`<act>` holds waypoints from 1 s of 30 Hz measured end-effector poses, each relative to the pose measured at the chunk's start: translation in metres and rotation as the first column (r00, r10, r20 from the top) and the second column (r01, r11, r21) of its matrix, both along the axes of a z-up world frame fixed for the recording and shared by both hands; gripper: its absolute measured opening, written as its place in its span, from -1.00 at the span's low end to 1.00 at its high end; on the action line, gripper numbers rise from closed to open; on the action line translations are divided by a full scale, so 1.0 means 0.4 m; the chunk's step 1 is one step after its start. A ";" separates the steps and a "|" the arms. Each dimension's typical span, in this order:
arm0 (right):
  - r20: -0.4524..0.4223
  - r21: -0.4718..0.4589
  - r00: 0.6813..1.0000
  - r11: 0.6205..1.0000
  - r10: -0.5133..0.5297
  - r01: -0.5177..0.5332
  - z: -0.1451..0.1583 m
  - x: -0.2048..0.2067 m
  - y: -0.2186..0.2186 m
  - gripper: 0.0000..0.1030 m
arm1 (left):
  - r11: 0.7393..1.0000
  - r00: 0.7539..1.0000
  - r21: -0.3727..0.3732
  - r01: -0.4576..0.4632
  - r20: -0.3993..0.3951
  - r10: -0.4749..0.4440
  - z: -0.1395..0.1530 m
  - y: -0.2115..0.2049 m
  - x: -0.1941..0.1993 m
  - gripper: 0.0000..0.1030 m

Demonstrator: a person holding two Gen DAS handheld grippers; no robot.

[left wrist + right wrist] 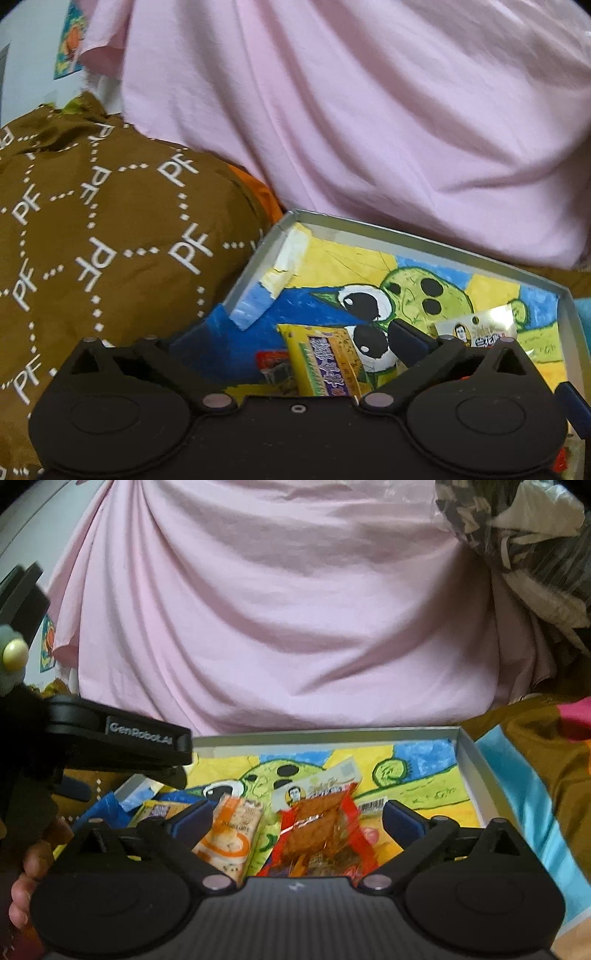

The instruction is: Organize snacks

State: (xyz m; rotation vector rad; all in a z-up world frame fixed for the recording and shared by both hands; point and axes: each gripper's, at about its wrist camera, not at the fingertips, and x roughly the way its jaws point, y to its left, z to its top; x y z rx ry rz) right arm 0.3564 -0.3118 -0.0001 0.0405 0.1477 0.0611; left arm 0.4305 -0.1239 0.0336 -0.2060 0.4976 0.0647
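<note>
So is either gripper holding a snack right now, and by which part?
Neither. The left gripper and right gripper are open over the snacks in the box.

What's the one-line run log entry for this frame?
left gripper: open, empty | right gripper: open, empty | snacks in box: yellow packet, orange packet, red packet

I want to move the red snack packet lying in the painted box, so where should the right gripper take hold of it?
Grip the red packet across its narrow width near the near end, coming from above: it lies flat, lengthwise between the open right gripper's fingers.
</note>
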 end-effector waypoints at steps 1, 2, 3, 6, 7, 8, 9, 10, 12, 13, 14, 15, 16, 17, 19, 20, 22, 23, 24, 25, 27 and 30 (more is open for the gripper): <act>0.006 0.001 1.000 1.000 -0.001 0.001 0.006 -0.005 -0.001 0.99 | 1.000 1.000 -0.006 -0.005 0.000 0.005 0.004 0.005 -0.004 0.98; 0.011 0.002 1.000 1.000 -0.003 0.003 0.012 -0.009 -0.002 0.99 | 1.000 1.000 -0.009 -0.009 0.002 0.009 0.008 0.009 -0.010 0.98; 0.015 0.001 1.000 1.000 -0.004 0.004 0.018 -0.014 -0.002 0.99 | 1.000 1.000 -0.010 -0.013 0.004 0.013 0.013 0.013 -0.016 0.98; 0.029 -0.004 1.000 1.000 -0.009 0.009 0.036 -0.031 0.000 0.99 | 1.000 1.000 -0.007 -0.021 0.011 0.021 0.026 0.025 -0.038 0.98; 0.033 -0.007 0.999 1.000 -0.010 0.010 0.043 -0.037 0.000 0.99 | 1.000 1.000 -0.007 -0.023 0.013 0.023 0.030 0.028 -0.044 0.98; 0.036 -0.011 0.999 1.000 -0.011 0.011 0.049 -0.042 0.002 0.99 | 1.000 1.000 -0.008 -0.026 0.015 0.026 0.034 0.033 -0.051 0.98; 0.038 -0.018 0.999 1.000 -0.013 0.014 0.055 -0.047 0.004 0.99 | 1.000 0.999 -0.008 -0.029 0.016 0.029 0.038 0.036 -0.058 0.98; 0.041 -0.027 0.999 0.999 -0.018 0.020 0.061 -0.053 0.007 0.99 | 0.999 0.999 -0.009 -0.032 0.016 0.032 0.042 0.039 -0.066 0.98; 0.046 -0.047 0.998 0.998 -0.030 0.032 0.073 -0.065 0.013 1.00 | 0.999 0.999 -0.011 -0.037 0.012 0.037 0.048 0.045 -0.077 0.98; 0.049 -0.054 0.998 0.998 -0.035 0.038 0.079 -0.071 0.015 1.00 | 0.999 0.999 -0.012 -0.040 0.008 0.040 0.051 0.048 -0.082 0.98; 0.052 -0.057 0.998 0.998 -0.037 0.040 0.085 -0.077 0.016 1.00 | 0.999 0.999 -0.014 -0.042 0.006 0.043 0.055 0.051 -0.088 0.98; 0.054 -0.058 0.998 0.997 -0.039 0.042 0.091 -0.083 0.016 1.00 | 0.999 0.999 -0.016 -0.045 0.007 0.045 0.059 0.054 -0.095 0.98; 0.055 -0.056 0.998 0.997 -0.043 0.046 0.096 -0.089 0.015 1.00 | 0.999 0.999 -0.018 -0.046 0.009 0.046 0.062 0.055 -0.102 0.98; 0.054 -0.053 0.997 0.997 -0.047 0.050 0.103 -0.096 0.015 1.00 | 0.999 0.999 -0.019 -0.046 0.011 0.047 0.066 0.057 -0.111 0.98; 0.050 -0.046 0.997 0.997 -0.058 0.060 0.114 -0.110 0.013 1.00 | 0.999 0.999 -0.019 -0.047 0.015 0.047 0.072 0.059 -0.128 0.98; 0.048 -0.045 0.997 0.997 -0.060 0.063 0.118 -0.117 0.013 1.00 | 0.999 0.999 -0.018 -0.046 0.017 0.046 0.074 0.059 -0.137 0.98; 0.045 -0.053 0.997 0.997 -0.061 0.063 0.126 -0.135 0.017 1.00 | 0.999 0.999 -0.014 -0.041 0.019 0.042 0.080 0.061 -0.158 0.98; 0.046 -0.060 0.997 0.996 -0.060 0.062 0.131 -0.147 0.019 1.00 | 0.999 0.999 -0.012 -0.040 0.020 0.040 0.083 0.062 -0.168 0.98; 0.045 -0.066 0.997 0.996 -0.059 0.062 0.135 -0.157 0.022 1.00 | 0.999 0.999 -0.009 -0.038 0.020 0.038 0.087 0.062 -0.178 0.98; 0.043 -0.071 0.997 0.996 -0.058 0.061 0.140 -0.167 0.024 1.00 | 0.999 0.999 -0.008 -0.035 0.022 0.035 0.092 0.064 -0.189 0.98; 0.044 -0.078 0.997 0.995 -0.061 0.064 0.149 -0.186 0.025 1.00 | 0.999 0.999 -0.004 -0.032 0.030 0.032 0.101 0.066 -0.211 0.98; 0.050 -0.077 0.996 0.994 -0.072 0.075 0.161 -0.212 0.020 1.00 | 1.000 0.999 0.004 -0.028 0.038 0.028 0.113 0.068 -0.244 0.98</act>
